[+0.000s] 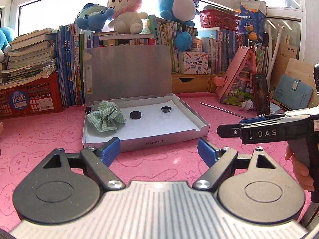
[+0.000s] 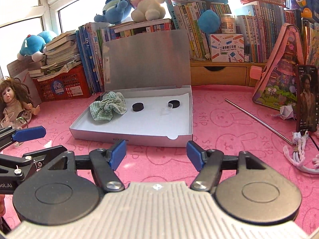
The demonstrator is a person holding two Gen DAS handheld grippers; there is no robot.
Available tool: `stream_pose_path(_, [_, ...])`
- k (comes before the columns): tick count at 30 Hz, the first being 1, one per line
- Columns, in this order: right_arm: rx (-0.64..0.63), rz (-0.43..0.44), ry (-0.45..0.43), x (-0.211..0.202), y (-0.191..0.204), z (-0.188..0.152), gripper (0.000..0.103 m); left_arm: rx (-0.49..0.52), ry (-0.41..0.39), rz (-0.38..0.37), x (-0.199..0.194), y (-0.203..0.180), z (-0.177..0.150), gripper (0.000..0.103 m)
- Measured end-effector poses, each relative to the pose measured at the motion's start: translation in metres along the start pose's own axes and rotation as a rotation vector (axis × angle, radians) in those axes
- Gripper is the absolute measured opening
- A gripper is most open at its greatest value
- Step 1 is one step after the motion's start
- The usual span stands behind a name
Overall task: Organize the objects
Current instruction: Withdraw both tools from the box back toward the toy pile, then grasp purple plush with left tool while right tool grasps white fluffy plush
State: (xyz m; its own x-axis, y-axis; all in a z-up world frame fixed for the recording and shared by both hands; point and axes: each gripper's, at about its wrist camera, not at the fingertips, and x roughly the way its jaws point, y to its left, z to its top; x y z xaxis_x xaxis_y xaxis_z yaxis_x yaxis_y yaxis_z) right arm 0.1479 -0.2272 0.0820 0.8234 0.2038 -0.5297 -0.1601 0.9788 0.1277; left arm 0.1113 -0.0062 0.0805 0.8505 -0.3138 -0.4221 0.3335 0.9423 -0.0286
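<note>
An open silver box (image 1: pixel 151 141) (image 2: pixel 139 138) lies on the pink mat, lid standing up at the back. Inside lie a green checked scrunchie (image 1: pixel 105 117) (image 2: pixel 107 108), a black round cap (image 1: pixel 136 115) (image 2: pixel 138 106) and a small clear container with a black lid (image 1: pixel 166 109) (image 2: pixel 173 104). My left gripper (image 1: pixel 158 153) is open and empty just in front of the box. My right gripper (image 2: pixel 156 153) is open and empty, also in front of the box; it shows from the side in the left wrist view (image 1: pixel 229 130).
A metal rod (image 2: pixel 257 118) lies on the mat right of the box, near a phone (image 2: pixel 307 97), a pink triangular case (image 2: pixel 279 69) and white cords (image 2: pixel 299 155). Books, plush toys and red baskets (image 1: pixel 30 97) line the back. A doll (image 2: pixel 16 101) sits at left.
</note>
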Motion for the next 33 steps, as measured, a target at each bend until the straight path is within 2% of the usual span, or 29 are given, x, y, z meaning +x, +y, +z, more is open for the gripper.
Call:
stream_pose_path(8, [-0.025, -0.005, 0.009, -0.014, 0.005, -0.029, 0.078, 0.004, -0.019, 0.054, -0.022, 0.002, -0.028, 0.088])
stream_pose_path(20, [-0.093, 0.003, -0.017, -0.04, 0.014, -0.081, 0.078, 0.002, 0.011, 0.132, -0.042, 0.016, -0.076, 0.088])
stream_pose_path(33, [-0.104, 0.008, -0.061, -0.057, 0.021, -0.104, 0.084, -0.005, 0.024, 0.2, -0.043, 0.025, -0.094, 0.088])
